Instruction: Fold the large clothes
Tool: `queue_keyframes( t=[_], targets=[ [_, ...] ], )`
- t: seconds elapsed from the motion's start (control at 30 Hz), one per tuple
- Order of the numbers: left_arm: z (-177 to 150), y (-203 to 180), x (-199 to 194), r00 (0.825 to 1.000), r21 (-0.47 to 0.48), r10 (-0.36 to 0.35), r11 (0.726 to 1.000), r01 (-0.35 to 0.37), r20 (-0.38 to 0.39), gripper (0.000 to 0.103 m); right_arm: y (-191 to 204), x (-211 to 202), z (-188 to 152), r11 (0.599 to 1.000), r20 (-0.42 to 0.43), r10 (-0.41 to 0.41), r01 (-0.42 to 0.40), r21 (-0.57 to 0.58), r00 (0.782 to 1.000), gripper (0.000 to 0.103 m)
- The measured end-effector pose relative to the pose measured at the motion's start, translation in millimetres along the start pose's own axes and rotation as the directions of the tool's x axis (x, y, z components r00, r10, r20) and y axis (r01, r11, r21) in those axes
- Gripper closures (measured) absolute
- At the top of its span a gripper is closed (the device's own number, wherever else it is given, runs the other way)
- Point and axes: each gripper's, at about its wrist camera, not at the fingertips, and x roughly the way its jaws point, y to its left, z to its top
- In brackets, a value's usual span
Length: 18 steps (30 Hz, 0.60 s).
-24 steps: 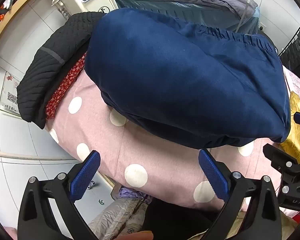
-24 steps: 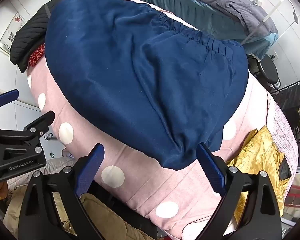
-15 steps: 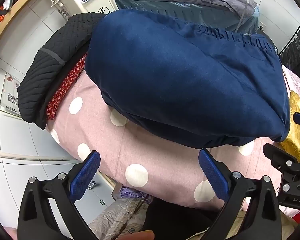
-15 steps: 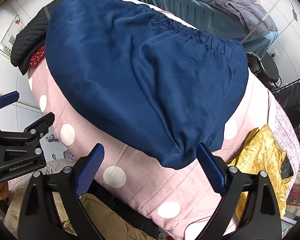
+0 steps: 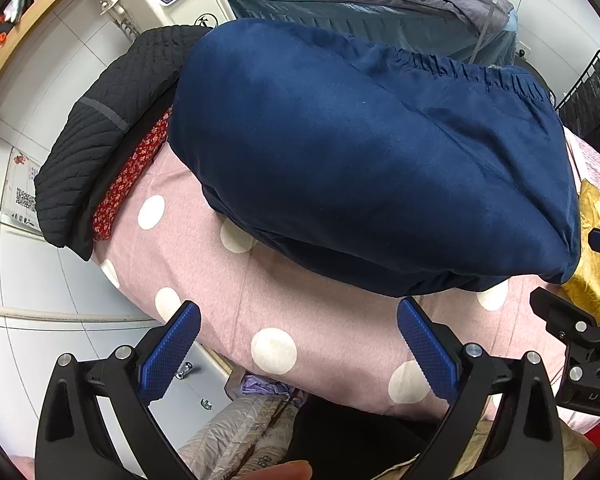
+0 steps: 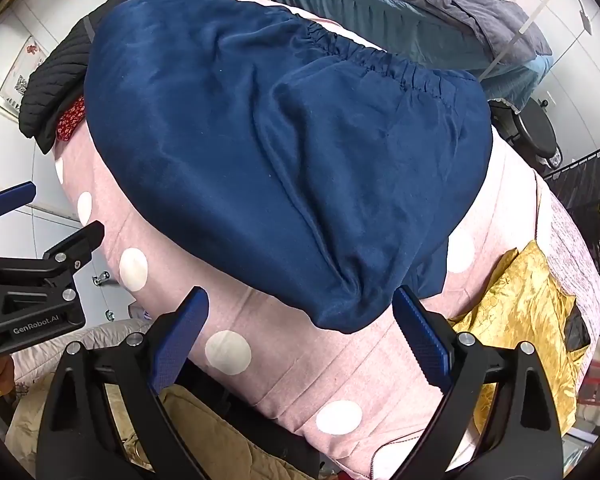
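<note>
The folded navy garment (image 5: 372, 168) fills mid-frame on the pink dotted sheet (image 5: 308, 320). Left gripper (image 5: 298, 334) and right gripper (image 6: 300, 320), low in frame, are both released, grasping nothing.

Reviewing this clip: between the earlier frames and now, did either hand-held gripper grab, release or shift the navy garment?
Almost nothing changed. Both views drift very slightly. The left hand-held gripper and right hand-held gripper stay open, gripping nothing. The navy garment lies as before on the dotted pink cover, black jacket beside it.
</note>
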Motion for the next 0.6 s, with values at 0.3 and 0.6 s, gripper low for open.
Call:
queue_keyframes(
  t=[0.3, 0.6],
  targets=[
    [-0.4, -0.3, 0.2, 1.0, 0.003, 0.001, 1.0, -0.001, 0.0, 0.006, 0.0, 0.6, 0.1, 1.0, 0.0, 0.003, -0.003, 0.002, 1.0, 0.011],
    [-0.9, -1.0, 1.4, 1.0, 0.007, 0.001, 1.0, -0.001, -0.008, 0.006, 1.2, 2.8, -0.2, 1.0, -0.005, 0.003, -0.003, 0.004, 1.0, 0.011]
  ],
)
